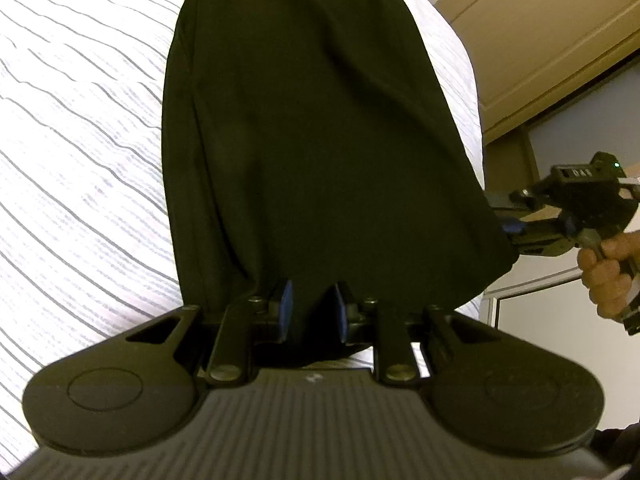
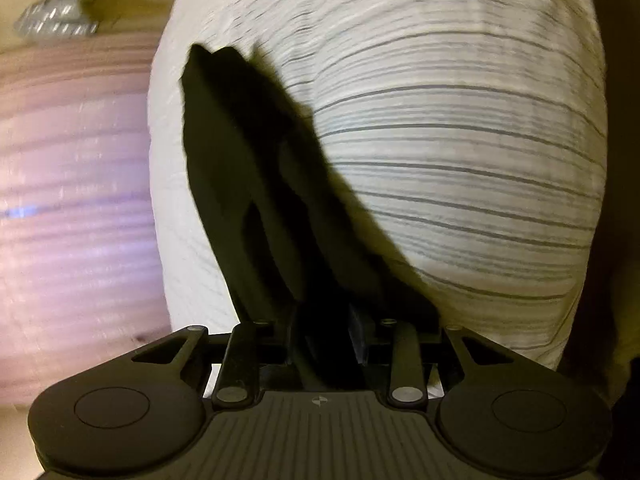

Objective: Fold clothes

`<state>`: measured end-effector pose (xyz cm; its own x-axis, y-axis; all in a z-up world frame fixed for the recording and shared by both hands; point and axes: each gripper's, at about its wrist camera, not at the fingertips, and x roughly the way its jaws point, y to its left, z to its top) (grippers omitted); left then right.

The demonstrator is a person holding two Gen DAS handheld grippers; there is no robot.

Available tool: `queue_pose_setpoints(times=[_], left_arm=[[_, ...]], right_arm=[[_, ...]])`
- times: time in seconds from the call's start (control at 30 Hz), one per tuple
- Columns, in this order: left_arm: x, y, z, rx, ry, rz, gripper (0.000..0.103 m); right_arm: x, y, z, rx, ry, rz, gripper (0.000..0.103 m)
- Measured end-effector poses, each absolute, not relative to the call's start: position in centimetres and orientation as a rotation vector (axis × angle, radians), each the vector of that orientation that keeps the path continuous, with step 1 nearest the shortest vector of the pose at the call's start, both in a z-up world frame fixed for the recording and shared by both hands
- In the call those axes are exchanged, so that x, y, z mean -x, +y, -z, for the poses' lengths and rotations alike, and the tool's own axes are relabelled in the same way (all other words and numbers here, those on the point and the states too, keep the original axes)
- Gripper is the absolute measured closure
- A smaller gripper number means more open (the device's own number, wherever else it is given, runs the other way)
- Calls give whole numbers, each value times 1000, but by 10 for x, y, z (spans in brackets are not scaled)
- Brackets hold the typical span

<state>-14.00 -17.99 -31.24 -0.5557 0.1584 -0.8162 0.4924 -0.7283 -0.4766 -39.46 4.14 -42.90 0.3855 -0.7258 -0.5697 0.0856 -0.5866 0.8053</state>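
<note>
The black garment on the striped bed is pinched at its near hem by the left gripper, angled downward; the right gripper, narrowly parted, has cloth between its fingers, grip uncertain.

A white bed cover with thin grey stripes spreads out ahead of the gripper and to its left. A tan wall stands off to the right. A pinkish wood floor lies left, blurry.
</note>
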Motion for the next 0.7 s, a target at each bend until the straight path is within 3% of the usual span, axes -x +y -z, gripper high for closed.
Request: queue_pose_setpoints(times=[0.1, 0.4, 0.47, 0.57, 0.7], left_arm=[[140, -177, 307, -1363, 1039, 2393, 84], [142, -181, 303, -1390, 1004, 2385, 87], [142, -183, 304, -1403, 984, 2368, 98], [141, -187, 305, -1414, 989, 2360, 100], [143, -184, 303, -1435, 941, 2379, 100]], right_arm=[[397, 38, 430, -1872, -553, 1300, 73], [361, -3, 397, -1598, 111, 1234, 78], [357, -9, 392, -1531, 248, 1224, 103], [367, -7, 382, -1469, 331, 1224, 103], [395, 7, 379, -1533, 241, 1234, 103]])
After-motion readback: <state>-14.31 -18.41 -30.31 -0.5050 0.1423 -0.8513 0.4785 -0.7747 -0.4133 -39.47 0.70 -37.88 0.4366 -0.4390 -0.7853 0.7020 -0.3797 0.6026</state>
